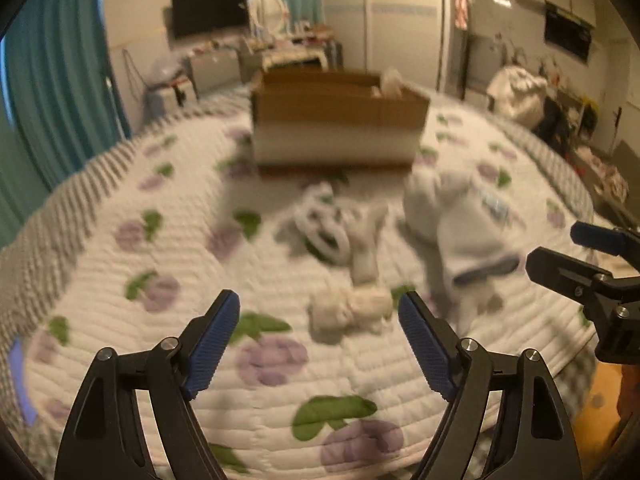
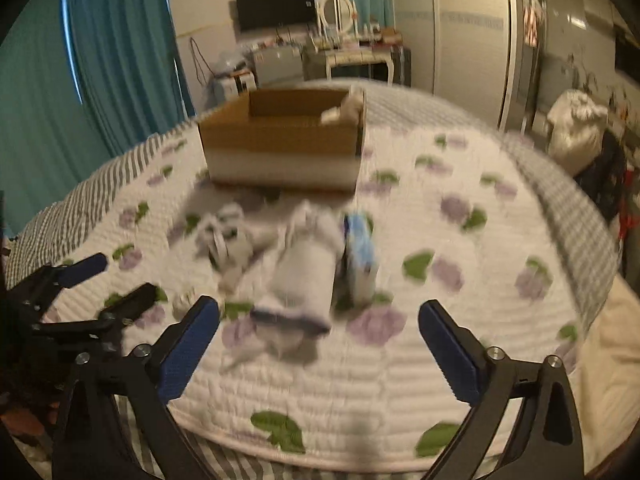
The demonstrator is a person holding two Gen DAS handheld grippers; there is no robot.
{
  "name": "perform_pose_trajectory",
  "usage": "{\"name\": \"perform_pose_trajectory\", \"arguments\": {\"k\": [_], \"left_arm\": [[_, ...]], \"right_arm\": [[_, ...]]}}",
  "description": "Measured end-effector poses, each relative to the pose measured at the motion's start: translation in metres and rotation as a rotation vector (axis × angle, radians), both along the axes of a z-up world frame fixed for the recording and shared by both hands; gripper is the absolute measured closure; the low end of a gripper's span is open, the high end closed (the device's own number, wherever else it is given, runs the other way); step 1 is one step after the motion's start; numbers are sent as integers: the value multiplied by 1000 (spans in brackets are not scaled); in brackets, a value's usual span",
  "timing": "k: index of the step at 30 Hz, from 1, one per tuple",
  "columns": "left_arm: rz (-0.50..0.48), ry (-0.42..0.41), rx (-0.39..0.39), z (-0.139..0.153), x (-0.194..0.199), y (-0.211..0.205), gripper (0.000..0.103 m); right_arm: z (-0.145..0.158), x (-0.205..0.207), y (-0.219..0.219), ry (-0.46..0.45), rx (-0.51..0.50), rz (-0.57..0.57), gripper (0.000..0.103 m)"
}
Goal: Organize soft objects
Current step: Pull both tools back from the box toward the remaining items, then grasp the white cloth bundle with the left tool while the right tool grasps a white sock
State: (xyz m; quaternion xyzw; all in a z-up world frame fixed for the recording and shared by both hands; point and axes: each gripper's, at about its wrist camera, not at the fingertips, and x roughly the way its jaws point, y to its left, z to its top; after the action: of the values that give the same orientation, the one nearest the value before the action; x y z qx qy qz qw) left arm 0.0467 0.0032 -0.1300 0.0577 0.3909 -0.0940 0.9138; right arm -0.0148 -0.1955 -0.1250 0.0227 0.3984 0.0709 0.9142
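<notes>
Several soft items lie on the quilted bed. A cream fluffy bundle (image 1: 350,312) lies just ahead of my open, empty left gripper (image 1: 320,324). Beyond it are a white strappy piece (image 1: 320,226) and a pale folded garment with a dark band (image 1: 466,236). That garment (image 2: 304,280) lies ahead of my open, empty right gripper (image 2: 320,332), with a blue-white packet (image 2: 360,256) beside it. A cardboard box (image 1: 338,124) stands farther back, also in the right wrist view (image 2: 282,144), holding a pale item (image 2: 346,110) in its right corner.
The quilt (image 1: 120,280) has purple and green prints and a striped border. The right gripper shows at the right edge of the left wrist view (image 1: 592,264); the left gripper shows at the left of the right wrist view (image 2: 80,284). Teal curtains (image 2: 120,60) and furniture stand beyond the bed.
</notes>
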Motion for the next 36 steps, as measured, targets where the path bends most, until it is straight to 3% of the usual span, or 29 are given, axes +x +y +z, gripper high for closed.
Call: {"name": "perform_pose_trajectory", "arguments": {"k": [2, 9, 10, 12, 13, 16, 21, 24, 26, 29, 36], "left_arm": [[-13, 33, -23, -13, 1, 0, 22], [-31, 95, -72, -36, 29, -8, 22], [-35, 110, -82, -39, 33, -9, 25], [-39, 125, -82, -45, 34, -9, 44], [-44, 127, -89, -45, 32, -7, 46], [-54, 116, -152, -37, 24, 5, 46], [5, 58, -109, -27, 8, 24, 46], [32, 55, -123, -27, 9, 33, 46], [36, 50, -119, -26, 8, 34, 46], [28, 44, -117, -24, 6, 33, 46], [36, 26, -101, -13, -1, 33, 46]], "right_arm": [[-10, 5, 0, 21, 4, -5, 13], [-31, 18, 3, 62, 16, -21, 17], [-33, 19, 4, 68, 11, -21, 19], [-34, 20, 6, 74, 4, -18, 20], [-34, 20, 7, 77, 1, -16, 20], [-36, 20, 14, 84, 0, -1, 23], [-44, 23, 31, 112, -7, 39, 34], [-49, 29, 45, 126, -16, 66, 50], [-51, 32, 51, 132, -41, 64, 70], [-49, 30, 52, 141, -42, 66, 75], [-33, 9, 50, 127, -26, 94, 76]]}}
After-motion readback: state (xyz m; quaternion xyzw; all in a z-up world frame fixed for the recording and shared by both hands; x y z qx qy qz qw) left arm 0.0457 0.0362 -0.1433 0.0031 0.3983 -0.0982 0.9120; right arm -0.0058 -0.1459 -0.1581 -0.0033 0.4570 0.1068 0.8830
